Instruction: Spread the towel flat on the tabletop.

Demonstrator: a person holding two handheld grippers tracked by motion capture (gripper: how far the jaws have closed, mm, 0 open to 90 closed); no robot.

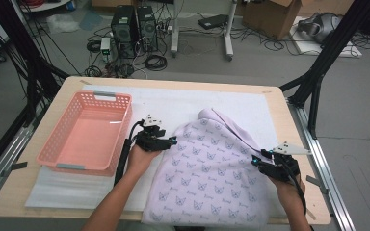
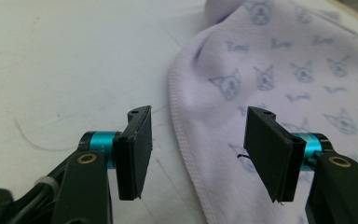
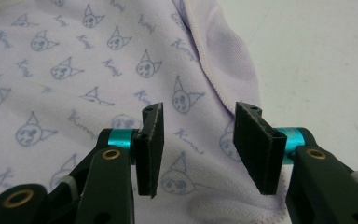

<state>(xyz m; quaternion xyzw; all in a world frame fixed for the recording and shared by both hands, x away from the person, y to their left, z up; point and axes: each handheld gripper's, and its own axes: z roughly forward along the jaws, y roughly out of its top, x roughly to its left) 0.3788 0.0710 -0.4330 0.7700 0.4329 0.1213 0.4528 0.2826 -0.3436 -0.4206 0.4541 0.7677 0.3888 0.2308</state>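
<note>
From up high, the lilac cat-print cloth (image 1: pixel 209 175) lies spread on the white mat (image 1: pixel 173 103), right of the pink basket (image 1: pixel 84 132). In the left gripper view, the left gripper (image 2: pixel 198 154) gapes over the hem, gripping nothing. In the right gripper view, the right gripper (image 3: pixel 198 149) hangs parted above the cloth, empty.

Your left gripper (image 1: pixel 169 140) sits near the table's middle, jaws parted with nothing clamped between them, your forearm rising from the near edge. Your right gripper (image 1: pixel 259 158) hovers by the right edge, jaws likewise apart, gripping nothing, wrist angled inward toward the left.
</note>
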